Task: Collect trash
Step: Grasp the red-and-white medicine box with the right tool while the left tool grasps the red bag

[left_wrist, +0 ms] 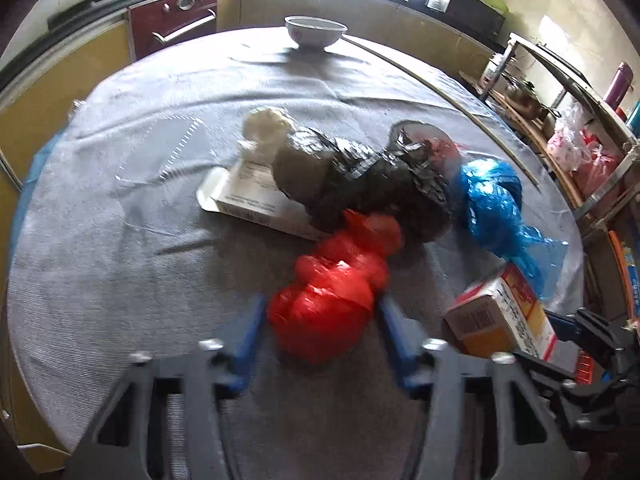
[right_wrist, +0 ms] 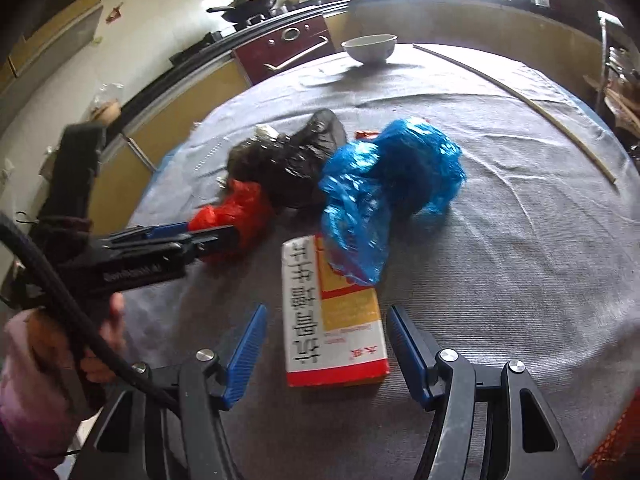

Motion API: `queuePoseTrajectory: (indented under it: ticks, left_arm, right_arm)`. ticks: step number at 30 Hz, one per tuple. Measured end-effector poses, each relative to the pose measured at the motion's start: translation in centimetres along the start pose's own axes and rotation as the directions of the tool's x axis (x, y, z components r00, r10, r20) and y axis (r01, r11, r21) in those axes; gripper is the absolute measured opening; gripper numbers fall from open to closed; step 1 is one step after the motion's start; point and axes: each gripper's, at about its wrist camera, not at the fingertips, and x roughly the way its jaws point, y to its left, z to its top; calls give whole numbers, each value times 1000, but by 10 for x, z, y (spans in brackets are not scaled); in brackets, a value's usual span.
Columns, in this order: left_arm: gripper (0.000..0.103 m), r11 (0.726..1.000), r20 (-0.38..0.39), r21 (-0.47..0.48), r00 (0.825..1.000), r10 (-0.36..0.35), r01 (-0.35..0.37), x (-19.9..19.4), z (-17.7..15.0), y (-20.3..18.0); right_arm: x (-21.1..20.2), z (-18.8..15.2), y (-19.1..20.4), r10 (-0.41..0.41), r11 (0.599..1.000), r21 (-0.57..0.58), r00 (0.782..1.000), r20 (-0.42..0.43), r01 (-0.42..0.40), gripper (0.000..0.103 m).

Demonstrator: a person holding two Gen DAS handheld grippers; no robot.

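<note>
A white bowl [left_wrist: 315, 32] and a thin stick [right_wrist: 516, 96] rest on the grey tablecloth [left_wrist: 120, 184], red oven [left_wrist: 176, 16] behind.

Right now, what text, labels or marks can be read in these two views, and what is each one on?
"抗": first of the large black characters on the red and yellow box; the others lie sideways and I cannot be sure of them.
Small print on that box: too blurred.
White lettering on the left hand-held gripper: blurred.
Print on the flat white box: too small.
</note>
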Motion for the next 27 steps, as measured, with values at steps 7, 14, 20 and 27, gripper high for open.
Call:
queuePoseTrajectory:
  ticks: [7, 14, 20, 27]
  left_arm:
    - [44, 1000, 16, 23, 1000, -17, 16, -8, -9, -10]
    - [44, 997, 2, 52, 999, -48, 48, -24, -36, -34]
    - [44, 993, -2, 79, 996, -86, 86, -39, -58, -57]
    - [44, 985, 22, 158, 997, -70, 65, -52, -69, -92]
  right_arm:
    - [-4, -9, -7, -15, 1000, 10, 1000, 23, 15, 51]
    - [-22, -25, -12, 36, 999, 29, 999, 25, -37, 51]
    - [-54, -47, -25, 81, 993, 80, 995, 59, -86, 51]
    - [-90, -71, -48, 33, 990, 134, 993, 115, -48, 51]
